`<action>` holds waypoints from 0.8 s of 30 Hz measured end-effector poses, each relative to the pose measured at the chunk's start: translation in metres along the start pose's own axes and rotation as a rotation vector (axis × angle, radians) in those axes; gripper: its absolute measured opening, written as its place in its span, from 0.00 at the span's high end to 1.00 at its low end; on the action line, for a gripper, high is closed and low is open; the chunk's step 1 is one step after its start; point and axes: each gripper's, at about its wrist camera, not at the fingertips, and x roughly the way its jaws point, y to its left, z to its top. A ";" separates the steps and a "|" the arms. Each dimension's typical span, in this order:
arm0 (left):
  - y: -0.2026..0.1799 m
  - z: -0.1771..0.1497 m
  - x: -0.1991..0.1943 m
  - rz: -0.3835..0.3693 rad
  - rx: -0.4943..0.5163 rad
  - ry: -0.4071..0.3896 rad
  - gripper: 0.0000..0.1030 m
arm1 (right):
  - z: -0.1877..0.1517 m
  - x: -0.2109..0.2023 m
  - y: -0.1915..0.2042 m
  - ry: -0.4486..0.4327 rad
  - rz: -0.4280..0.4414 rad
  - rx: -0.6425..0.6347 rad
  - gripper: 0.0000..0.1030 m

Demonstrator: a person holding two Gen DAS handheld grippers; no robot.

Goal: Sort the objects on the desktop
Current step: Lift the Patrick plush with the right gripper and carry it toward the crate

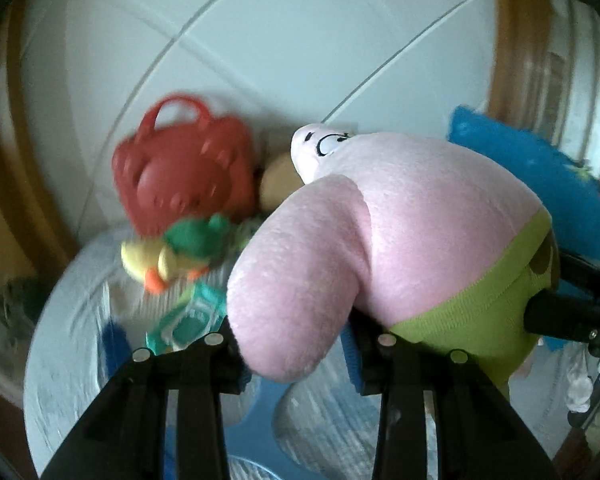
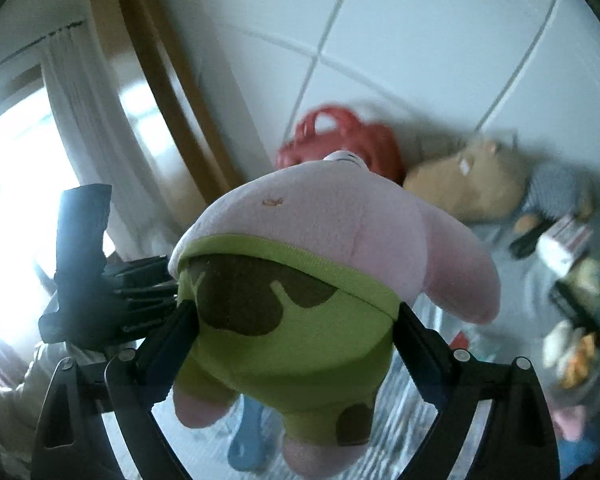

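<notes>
A pink star-shaped plush toy [image 1: 400,208] in green shorts hangs in the air between both grippers. My left gripper [image 1: 296,344] is shut on one of its pink arms, which fills the gap between the fingers. My right gripper [image 2: 294,320] is shut on the toy [image 2: 300,224] at the green shorts, one finger on each hip. The right gripper's black body [image 1: 564,312] shows at the right edge of the left wrist view. The left gripper's body [image 2: 100,280] is at the left of the right wrist view. The toy's face points away, toward the wall.
Below lies a pale blue-grey cloth [image 1: 72,320] with a red plastic handbag [image 1: 184,172], a yellow and green duck plush [image 1: 172,252] and a teal packet [image 1: 188,320]. A brown plush [image 2: 468,188] leans on the tiled wall. A blue fuzzy cushion [image 1: 532,168] stands right.
</notes>
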 end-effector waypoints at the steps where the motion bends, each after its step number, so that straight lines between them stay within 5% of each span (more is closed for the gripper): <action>1: -0.006 0.007 -0.010 -0.011 0.017 -0.018 0.67 | 0.004 -0.013 0.006 -0.024 -0.014 -0.003 0.08; 7: -0.059 0.050 -0.058 -0.108 0.121 -0.126 0.67 | 0.025 -0.106 0.039 -0.157 -0.167 -0.043 0.08; 13: -0.142 0.090 -0.069 -0.235 0.195 -0.188 0.67 | 0.031 -0.194 0.032 -0.245 -0.314 -0.056 0.08; 24: -0.355 0.156 -0.033 -0.424 0.293 -0.221 0.67 | 0.027 -0.366 -0.075 -0.307 -0.550 -0.046 0.08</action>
